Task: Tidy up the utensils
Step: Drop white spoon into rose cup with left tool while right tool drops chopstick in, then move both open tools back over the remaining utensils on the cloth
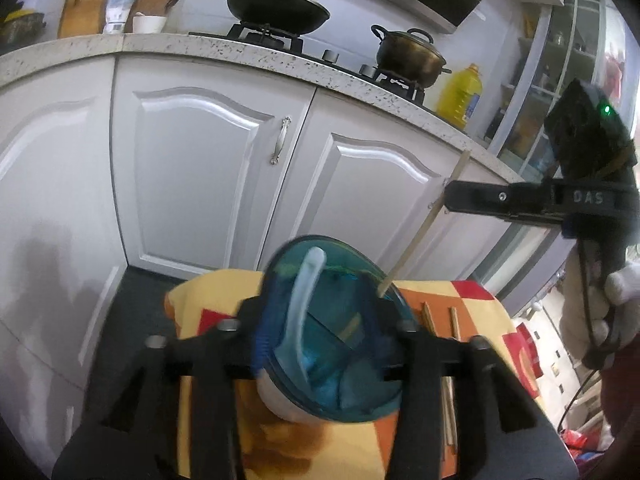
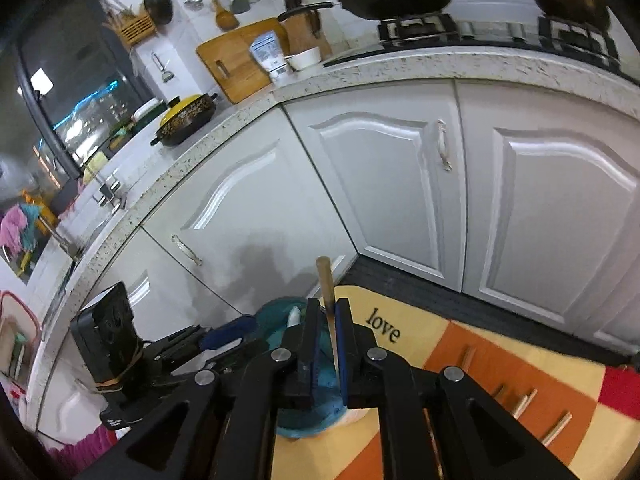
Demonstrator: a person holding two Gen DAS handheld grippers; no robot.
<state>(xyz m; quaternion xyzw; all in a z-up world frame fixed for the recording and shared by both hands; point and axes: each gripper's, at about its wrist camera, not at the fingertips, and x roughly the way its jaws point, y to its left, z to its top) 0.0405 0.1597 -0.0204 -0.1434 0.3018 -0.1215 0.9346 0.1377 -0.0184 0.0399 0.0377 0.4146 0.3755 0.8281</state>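
Note:
My left gripper (image 1: 320, 320) is shut on a teal plastic utensil holder (image 1: 340, 376), tilted toward the camera, with a white spoon (image 1: 306, 300) inside. My right gripper (image 2: 326, 316) is shut on a wooden chopstick (image 2: 325, 280), whose lower end dips into the holder's rim (image 1: 390, 280); the gripper also shows in the left wrist view (image 1: 446, 196). The holder shows below the right fingers (image 2: 280, 312). Several more chopsticks (image 2: 524, 402) lie on the orange and yellow cloth (image 2: 440, 340).
White cabinet doors (image 1: 200, 160) stand behind the cloth-covered table (image 1: 472, 308). The speckled counter (image 1: 200, 46) above carries a wok (image 1: 276, 8), a pot (image 1: 408, 56), an oil bottle (image 1: 460, 96) and a cutting board (image 2: 236, 60).

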